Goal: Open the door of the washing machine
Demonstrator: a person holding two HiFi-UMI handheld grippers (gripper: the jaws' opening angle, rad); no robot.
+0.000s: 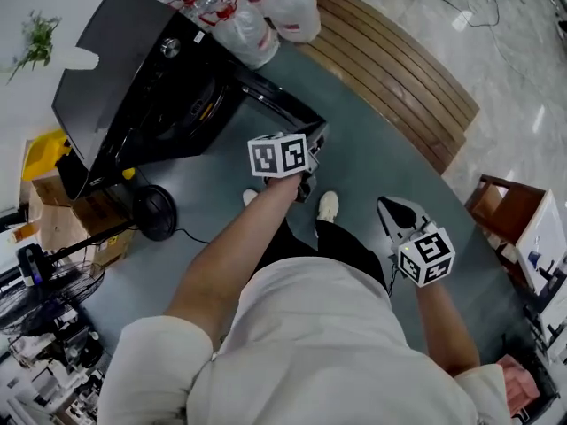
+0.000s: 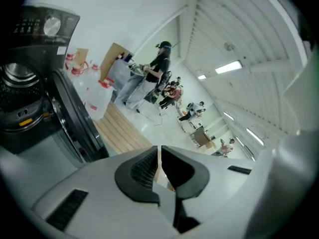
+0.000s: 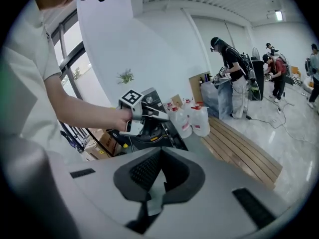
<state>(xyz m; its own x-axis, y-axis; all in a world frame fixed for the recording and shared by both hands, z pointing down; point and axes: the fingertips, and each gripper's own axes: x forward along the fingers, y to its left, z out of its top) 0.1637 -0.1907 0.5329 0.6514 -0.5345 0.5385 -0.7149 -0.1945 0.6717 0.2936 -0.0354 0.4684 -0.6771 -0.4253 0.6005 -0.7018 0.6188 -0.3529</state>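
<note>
The black washing machine (image 1: 124,78) stands at the upper left, and its door (image 1: 276,104) is swung out toward me. My left gripper (image 1: 310,168) hovers just off the door's outer corner, apart from it. In the left gripper view the left gripper (image 2: 158,148) has its pads closed to a thin slit with nothing between them, and the door's edge (image 2: 75,126) and the drum opening (image 2: 15,71) lie to the left. My right gripper (image 1: 390,209) hangs lower right over the grey floor, shut and empty. The right gripper view shows the right gripper (image 3: 159,152) and the machine (image 3: 149,131) beyond.
Several water jugs (image 1: 252,20) stand behind the machine beside a curved wooden platform (image 1: 399,69). A black fan (image 1: 155,211) and cardboard boxes (image 1: 53,224) sit at the left, a wooden chair (image 1: 496,204) at the right. People (image 3: 232,78) stand far back.
</note>
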